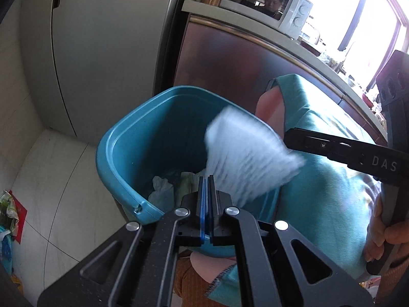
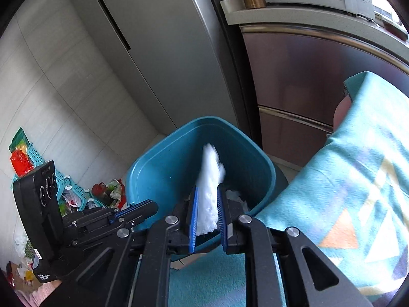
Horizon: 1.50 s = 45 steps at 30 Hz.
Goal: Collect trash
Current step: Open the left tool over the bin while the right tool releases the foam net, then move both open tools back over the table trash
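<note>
A blue plastic trash bin [image 1: 120, 153] stands on the floor; it also shows in the right wrist view [image 2: 163, 168]. Crumpled white paper [image 1: 159, 184] lies at its bottom. My right gripper [image 2: 207, 199] is shut on a white paper towel [image 2: 209, 186] and holds it over the bin's mouth. The same towel [image 1: 245, 151] looks blurred in the left wrist view, with the right gripper [image 1: 288, 138] behind it. My left gripper [image 1: 207, 181] is shut and empty, at the bin's near rim. It also shows in the right wrist view [image 2: 150, 208].
A grey fridge [image 1: 102, 51] and a brown cabinet [image 1: 230, 61] with a microwave [image 1: 268, 5] stand behind the bin. A teal cloth [image 2: 358, 179] drapes to the right. A teal basket [image 2: 64, 181] and loose bags [image 2: 110, 192] lie on the floor to the left.
</note>
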Available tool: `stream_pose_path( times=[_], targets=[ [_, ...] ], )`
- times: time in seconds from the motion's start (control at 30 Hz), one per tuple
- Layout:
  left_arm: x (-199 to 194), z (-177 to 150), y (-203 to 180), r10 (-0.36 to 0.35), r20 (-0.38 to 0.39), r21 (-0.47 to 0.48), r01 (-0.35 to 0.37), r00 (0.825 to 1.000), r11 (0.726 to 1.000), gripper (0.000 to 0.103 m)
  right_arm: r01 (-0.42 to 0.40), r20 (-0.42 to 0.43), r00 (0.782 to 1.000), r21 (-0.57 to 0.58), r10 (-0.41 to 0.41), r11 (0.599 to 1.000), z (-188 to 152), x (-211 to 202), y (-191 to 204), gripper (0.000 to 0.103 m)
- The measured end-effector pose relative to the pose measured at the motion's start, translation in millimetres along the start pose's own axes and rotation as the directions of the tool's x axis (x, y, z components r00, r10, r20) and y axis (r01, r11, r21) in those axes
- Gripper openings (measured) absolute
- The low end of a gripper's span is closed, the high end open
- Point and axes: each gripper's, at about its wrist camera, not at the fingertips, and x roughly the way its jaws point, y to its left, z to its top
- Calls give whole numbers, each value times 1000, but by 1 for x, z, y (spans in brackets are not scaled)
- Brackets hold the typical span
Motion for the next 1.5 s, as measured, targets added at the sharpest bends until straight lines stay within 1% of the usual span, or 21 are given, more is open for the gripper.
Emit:
stream_pose_path(
  times=[0.1,0.2,0.3,0.5,0.57,0.6,0.63,0.77,0.93,1.07,1.2,1.37,1.47,1.5],
  targets=[
    [7,-1,4,13,-10,-8,-13,1000,1000,2,-6,-8,1000,5,6,1000,-1,3,0,16],
    [7,-4,7,11,-12,-19,-11,1000,1000,2,-9,5,1000,5,9,1000,-4,-2,-2,21],
    [2,-6,5,3,4,-17,-3,1000,1000,2,-15,10,1000,12,15,1000,-11,-8,-6,22],
    [-19,-6,-14,-33,58,31,31,998,999,12,-27,49,998,15,26,1000,-19,-30,-14,23],
    [-26,-7,-25,-53,74,59,48,996,997,17,-27,71,997,3,26,1000,-24,-42,-15,26],
    [-30,-7,-32,-69,80,75,63,994,995,21,-21,84,996,-3,21,1000,-27,-50,-16,27],
    [-32,-7,-38,-89,84,88,82,992,993,23,-20,97,995,-10,21,1000,-31,-57,-16,29],
    [-42,-9,-66,-169,90,145,155,981,977,25,1,152,988,-15,2,1000,-46,-89,-25,31],
    [-53,-16,-112,-279,69,246,255,958,935,28,59,237,970,11,-60,998,-71,-139,-43,39],
    [-55,-23,-158,-358,26,332,330,933,884,30,122,290,946,92,-143,988,-99,-182,-71,39],
    [-53,-35,-204,-420,-30,394,397,907,829,30,199,319,914,192,-253,961,-133,-223,-99,39],
    [-50,-56,-256,-473,-113,446,470,874,762,30,267,351,860,309,-371,913,-173,-271,-128,39],
    [-48,-67,-286,-498,-154,474,506,853,721,30,311,372,813,373,-448,874,-196,-300,-147,40],
    [-47,-70,-295,-504,-167,485,516,847,706,30,326,377,794,397,-477,858,-203,-311,-152,40]
  ],
)
